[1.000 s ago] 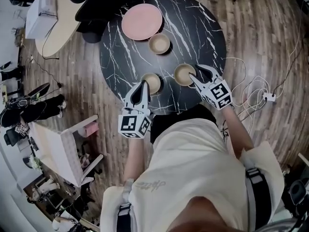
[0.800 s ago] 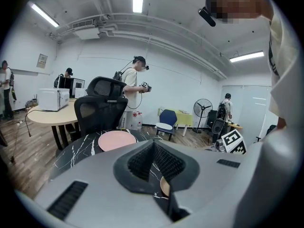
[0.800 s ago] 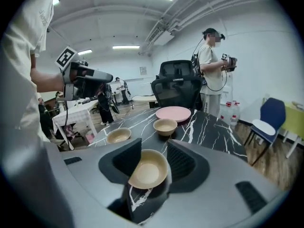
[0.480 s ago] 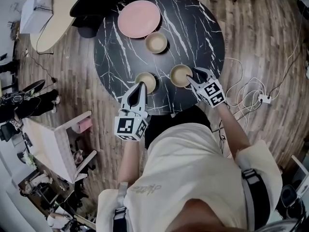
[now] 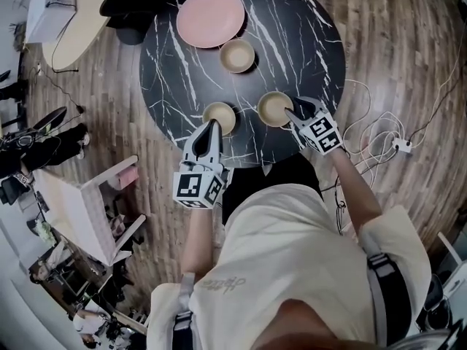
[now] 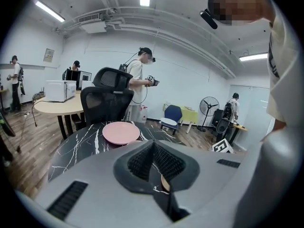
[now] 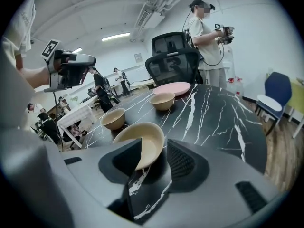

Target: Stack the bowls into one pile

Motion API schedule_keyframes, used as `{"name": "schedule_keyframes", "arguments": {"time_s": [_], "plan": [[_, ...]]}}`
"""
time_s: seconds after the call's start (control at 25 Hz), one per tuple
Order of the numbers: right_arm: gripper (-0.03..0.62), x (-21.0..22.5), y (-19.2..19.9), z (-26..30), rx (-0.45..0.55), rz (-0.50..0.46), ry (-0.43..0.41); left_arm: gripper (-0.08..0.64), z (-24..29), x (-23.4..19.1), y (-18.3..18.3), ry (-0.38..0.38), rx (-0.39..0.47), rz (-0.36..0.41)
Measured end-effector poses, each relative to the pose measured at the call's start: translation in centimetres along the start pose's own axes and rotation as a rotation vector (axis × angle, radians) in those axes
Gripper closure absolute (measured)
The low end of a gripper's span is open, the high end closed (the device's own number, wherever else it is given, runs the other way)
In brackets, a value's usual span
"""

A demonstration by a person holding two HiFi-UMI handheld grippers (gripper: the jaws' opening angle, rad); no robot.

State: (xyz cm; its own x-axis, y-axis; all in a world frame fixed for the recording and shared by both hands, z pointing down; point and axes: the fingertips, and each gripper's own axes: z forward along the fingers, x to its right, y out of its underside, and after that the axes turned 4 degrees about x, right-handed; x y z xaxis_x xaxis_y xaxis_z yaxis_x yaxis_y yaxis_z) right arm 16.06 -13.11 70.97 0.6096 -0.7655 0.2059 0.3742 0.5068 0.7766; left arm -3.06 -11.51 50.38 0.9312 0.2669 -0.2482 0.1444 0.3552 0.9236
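Three plain tan bowls stood upright and unstacked on the black marble table (image 5: pixel 306 35). The first bowl (image 7: pixel 142 144) sat between the jaws of the right gripper (image 7: pixel 159 156), which were spread astride its near rim without clamping it. The second bowl (image 5: pixel 220 117) lay just ahead of the left gripper (image 6: pixel 153 148), whose jaws were closed on nothing; only a sliver of that bowl showed below them. The third bowl (image 5: pixel 238 55) sat farther out, beside a pink plate (image 5: pixel 210 17).
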Motion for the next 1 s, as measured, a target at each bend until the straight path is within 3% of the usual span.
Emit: {"name": "schedule_keyframes", "arguments": {"time_s": [0.36,0.48,0.6,0.8,1.0], "plan": [[0.434,0.2,1.8,1.3,-0.053,0.010,-0.024,0.543,0.2,-0.2,0.8,-0.013,-0.025,0.015],[0.451,0.2,1.9,1.6,-0.056,0.068,-0.047,0.543,0.4,-0.4,1.0,-0.021,-0.024,-0.026],[0.454,0.2,1.9,1.8,-0.061,0.058,-0.048,0.543,0.8,-0.9,1.0,-0.025,-0.020,-0.061],[0.465,0.4,1.8,2.2,-0.076,0.046,-0.069,0.543,1.5,-0.7,0.8,-0.021,-0.027,-0.011],[0.511,0.7,1.9,2.3,-0.096,0.040,-0.065,0.543,1.7,-0.2,0.9,-0.017,-0.029,-0.013]]}}
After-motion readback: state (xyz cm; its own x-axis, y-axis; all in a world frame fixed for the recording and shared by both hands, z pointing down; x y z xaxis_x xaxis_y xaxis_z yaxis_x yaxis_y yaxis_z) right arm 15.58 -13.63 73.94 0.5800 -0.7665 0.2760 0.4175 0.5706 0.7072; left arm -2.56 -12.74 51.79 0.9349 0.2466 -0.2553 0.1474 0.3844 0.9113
